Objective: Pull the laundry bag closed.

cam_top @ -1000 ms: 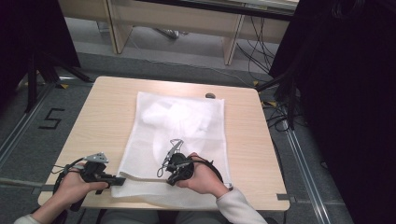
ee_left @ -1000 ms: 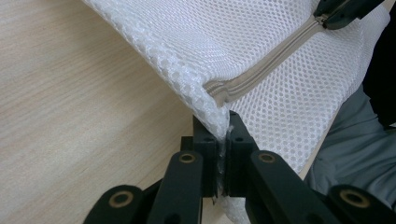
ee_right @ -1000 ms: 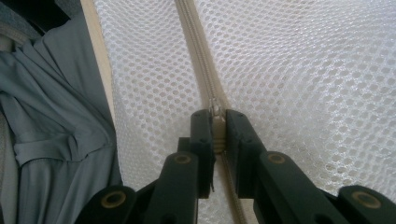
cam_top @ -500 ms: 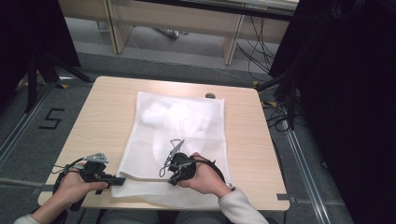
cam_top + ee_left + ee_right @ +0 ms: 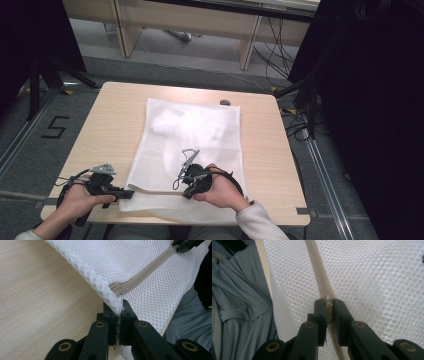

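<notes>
A white mesh bag (image 5: 200, 130) lies flat on the wooden table (image 5: 110, 130), with something white inside its far half. A beige zipper (image 5: 157, 190) runs along its near edge. My left gripper (image 5: 131, 192) is shut on the bag's near left corner; in the left gripper view its jaws (image 5: 119, 312) pinch the mesh (image 5: 120, 262) just below the zipper's end (image 5: 130, 285). My right gripper (image 5: 186, 193) is shut on the zipper pull (image 5: 327, 302), its jaws (image 5: 328, 310) on either side of the zipper tape (image 5: 317, 262). The right gripper's tip (image 5: 185, 245) also shows at the top right.
A small dark object (image 5: 225, 102) sits on the table by the bag's far right corner. The near table edge (image 5: 280, 220) is close behind both hands. Grey trousers (image 5: 239, 315) show below that edge. Desk legs and cables (image 5: 280, 55) lie beyond the table.
</notes>
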